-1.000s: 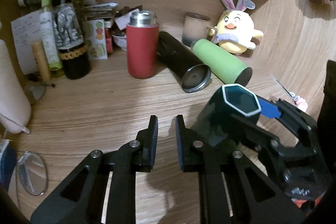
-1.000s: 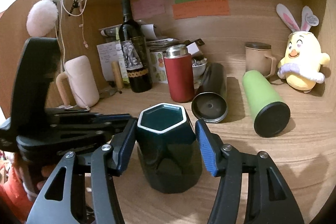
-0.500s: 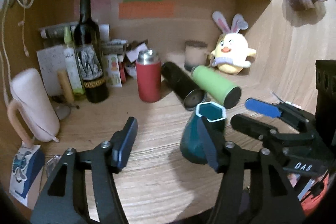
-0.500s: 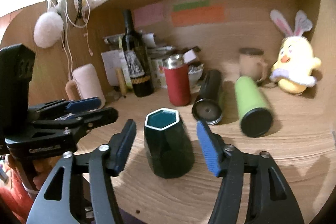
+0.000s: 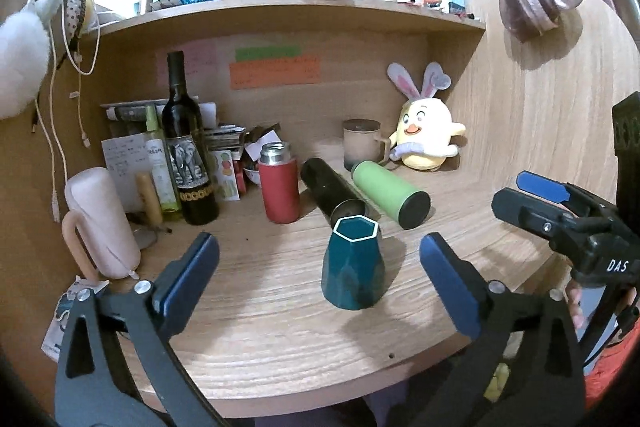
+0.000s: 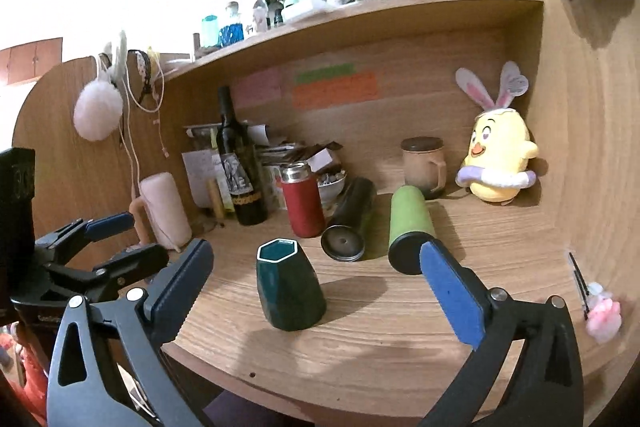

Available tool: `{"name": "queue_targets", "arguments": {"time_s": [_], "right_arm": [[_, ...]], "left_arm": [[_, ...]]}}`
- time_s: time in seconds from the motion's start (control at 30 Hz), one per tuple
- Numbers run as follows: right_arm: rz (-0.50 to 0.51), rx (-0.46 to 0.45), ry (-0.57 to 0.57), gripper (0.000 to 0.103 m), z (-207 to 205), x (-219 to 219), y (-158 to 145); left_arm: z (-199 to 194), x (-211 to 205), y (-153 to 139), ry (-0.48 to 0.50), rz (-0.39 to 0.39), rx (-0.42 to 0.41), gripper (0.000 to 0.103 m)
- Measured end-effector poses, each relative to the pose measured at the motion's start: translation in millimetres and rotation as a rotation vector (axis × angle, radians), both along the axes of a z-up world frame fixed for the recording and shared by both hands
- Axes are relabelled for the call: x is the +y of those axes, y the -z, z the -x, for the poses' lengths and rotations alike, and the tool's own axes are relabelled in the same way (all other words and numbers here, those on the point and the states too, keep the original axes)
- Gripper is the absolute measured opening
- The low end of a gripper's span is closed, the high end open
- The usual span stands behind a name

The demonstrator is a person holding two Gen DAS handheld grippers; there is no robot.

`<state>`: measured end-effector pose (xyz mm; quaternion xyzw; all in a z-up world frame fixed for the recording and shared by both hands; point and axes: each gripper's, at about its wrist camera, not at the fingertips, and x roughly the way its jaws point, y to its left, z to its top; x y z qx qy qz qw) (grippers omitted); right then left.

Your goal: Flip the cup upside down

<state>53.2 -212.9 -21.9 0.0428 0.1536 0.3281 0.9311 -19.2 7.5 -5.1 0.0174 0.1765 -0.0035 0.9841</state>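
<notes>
**Inspector A:** Position of the task item?

**Inspector B:** The dark teal faceted ceramic cup with a white hexagonal rim (image 5: 354, 267) (image 6: 289, 289) stands on the light wooden desk (image 5: 280, 311) (image 6: 400, 323), rim up, near the front edge. In the left wrist view it sits at about 12 o'clock, between the two fingers but touching neither.

**Inspector A:** State of the grippers?

**Inspector B:** The left gripper (image 5: 320, 281) (image 6: 108, 239) is spread wide, blue pads apart, holding nothing. The right gripper (image 6: 316, 289) (image 5: 532, 199) is likewise released, jaws wide, clear of the cup. In its view the cup lies at roughly 11 o'clock.

**Inspector A:** Surroundings?

**Inspector B:** Behind the cup, at 12 o'clock in the left view, a black cylindrical flask (image 5: 332, 193) (image 6: 352, 217) lies on its side. At 1 o'clock lies a green cylindrical flask (image 5: 390, 193) (image 6: 408, 223). A red upright thermos with a steel top (image 5: 279, 187) (image 6: 302, 205) stands at 11 o'clock, a dark wine bottle (image 5: 188, 151) (image 6: 240, 167) further left. A yellow plush chick with rabbit ears (image 5: 426, 131) (image 6: 498, 159) sits at 2 o'clock by the back wall
</notes>
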Motion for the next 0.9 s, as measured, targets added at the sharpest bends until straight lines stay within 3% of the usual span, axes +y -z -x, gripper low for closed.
{"name": "queue_targets", "arguments": {"time_s": [0.3, 0.9], "right_arm": [[0.009, -0.017, 0.019, 0.103, 10.0, -8.5, -2.8], [0.029, -0.028, 0.017, 0.103, 10.1, -1.8, -4.5]], "left_arm": [[16.8, -5.9, -4.3, -0.016, -0.004, -0.031, 0.103], [8.9, -1.3, -3.7, -0.021, 0.016, -0.02, 0.103]]}}
